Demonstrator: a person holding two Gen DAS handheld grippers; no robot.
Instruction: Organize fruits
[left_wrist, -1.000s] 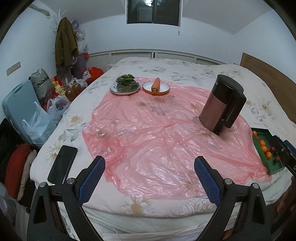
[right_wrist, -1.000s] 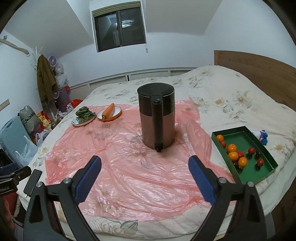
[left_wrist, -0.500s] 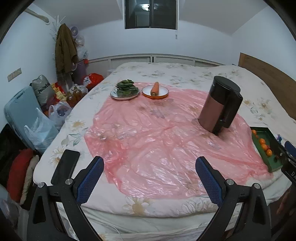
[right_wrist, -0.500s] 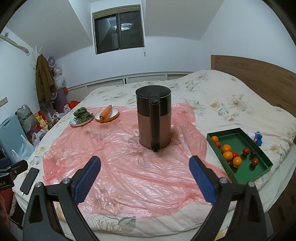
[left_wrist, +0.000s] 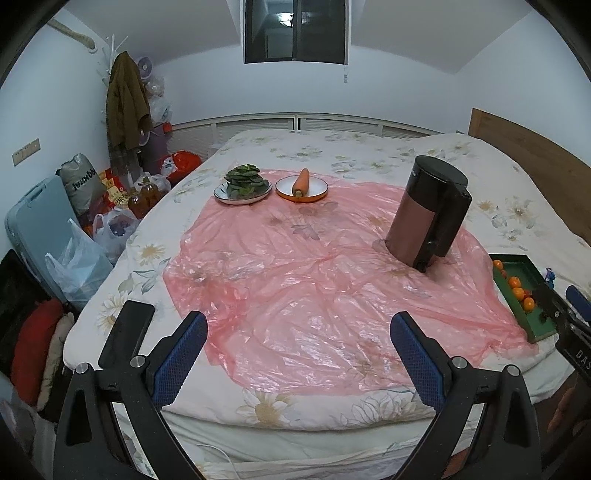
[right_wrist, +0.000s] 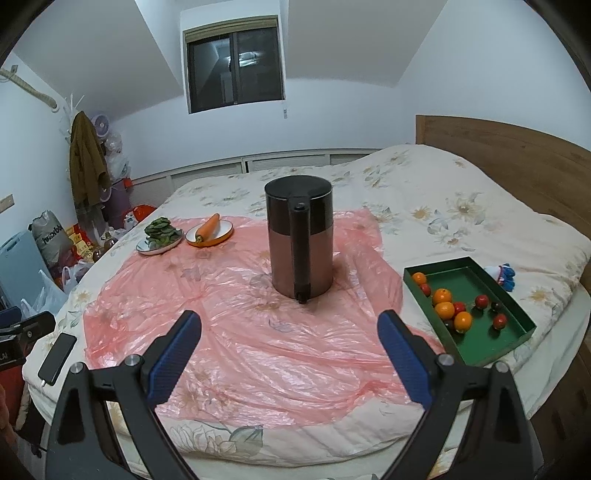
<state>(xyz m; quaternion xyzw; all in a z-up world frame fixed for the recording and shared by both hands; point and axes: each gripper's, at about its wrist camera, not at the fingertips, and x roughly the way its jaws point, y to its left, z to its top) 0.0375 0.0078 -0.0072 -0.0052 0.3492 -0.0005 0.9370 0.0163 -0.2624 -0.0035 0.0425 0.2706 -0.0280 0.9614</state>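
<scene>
A: Fruit condition?

B: Approx. ten small round pcs in the green tray (right_wrist: 515, 306), at the bed's (right_wrist: 461, 206) right edge, just off the pink plastic sheet (right_wrist: 258, 332). Oranges (right_wrist: 444, 309), glossy, clustered along the tray's left wall; small red fruits (right_wrist: 481, 301) and a couple of dark ones scattered toward the middle. Type of the red and dark pcs: couldn't tell.

A: Largest items first, pls.

B: Bed w/ floral quilt, soft, rumpled. On it the sheet, thin, translucent, heavily wrinkled. Kettle (right_wrist: 300, 243) stood upright on the sheet, cylindrical, copper-tone body, black lid and handle, handle facing the right wrist cam. Tray was rectangular, shallow, matte green inside.

A: Other containers?

B: Two round plates at the sheet's far left, touching or nearly so. White plate (left_wrist: 243, 195) held a stack of green leaves (left_wrist: 245, 179). Orange-rimmed plate (left_wrist: 302, 190) held one carrot (left_wrist: 301, 181), smooth, tapered. Black phone (left_wrist: 127, 334) lay flat at the near-left quilt edge.

A: Grippers?

B: Left gripper (left_wrist: 298, 349) hung over the near edge of the bed, blue textured pads (left_wrist: 181, 356) spread wide, nothing betw. them. Right gripper (right_wrist: 289, 349) the same: fingers released, empty, kettle ahead, tray well off to its right.
</scene>
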